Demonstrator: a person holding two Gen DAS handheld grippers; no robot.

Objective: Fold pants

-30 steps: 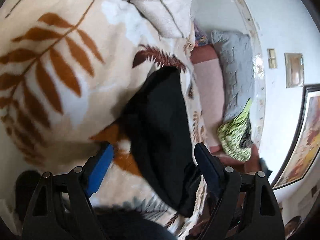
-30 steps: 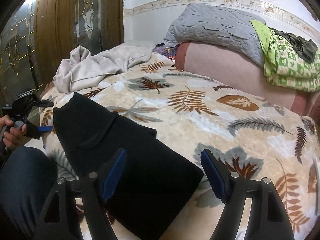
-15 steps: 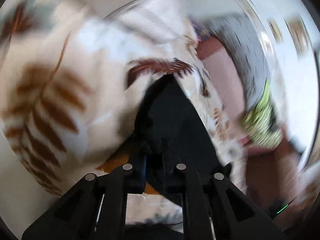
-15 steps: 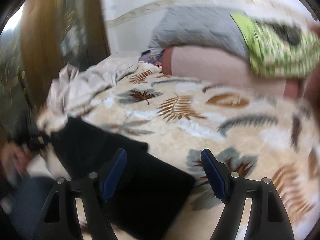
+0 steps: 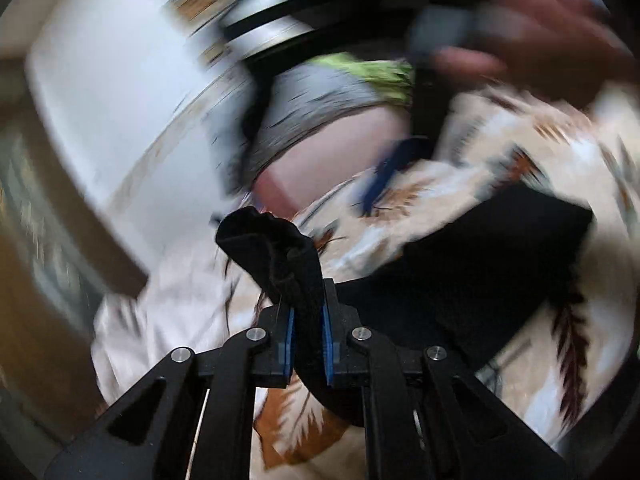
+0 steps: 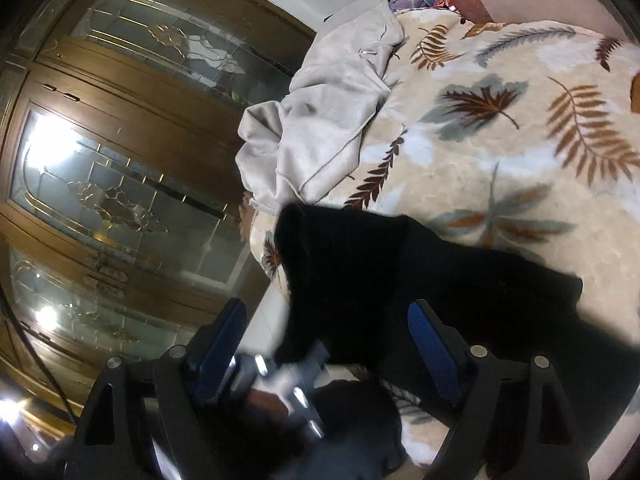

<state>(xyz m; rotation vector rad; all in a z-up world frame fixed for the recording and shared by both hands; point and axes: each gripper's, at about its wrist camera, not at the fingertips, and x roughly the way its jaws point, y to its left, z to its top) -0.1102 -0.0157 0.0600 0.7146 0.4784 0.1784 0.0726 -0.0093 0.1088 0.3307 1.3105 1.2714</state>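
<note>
The pants [image 6: 420,280], black and already doubled into a thick band, lie on the leaf-print blanket [image 6: 520,128] covering the bed. The left tongs [image 5: 308,328] are clenched on one bunched end, raised off the blanket; the right tongs [image 6: 324,344] have just been widening and hang released, gripping nothing. I judge one more fold-over is left, then smoothing. At ten o'clock from the pants sits a crumpled grey garment [image 6: 328,120]; brown glazed doors [image 6: 120,160] fill nine o'clock.
</note>
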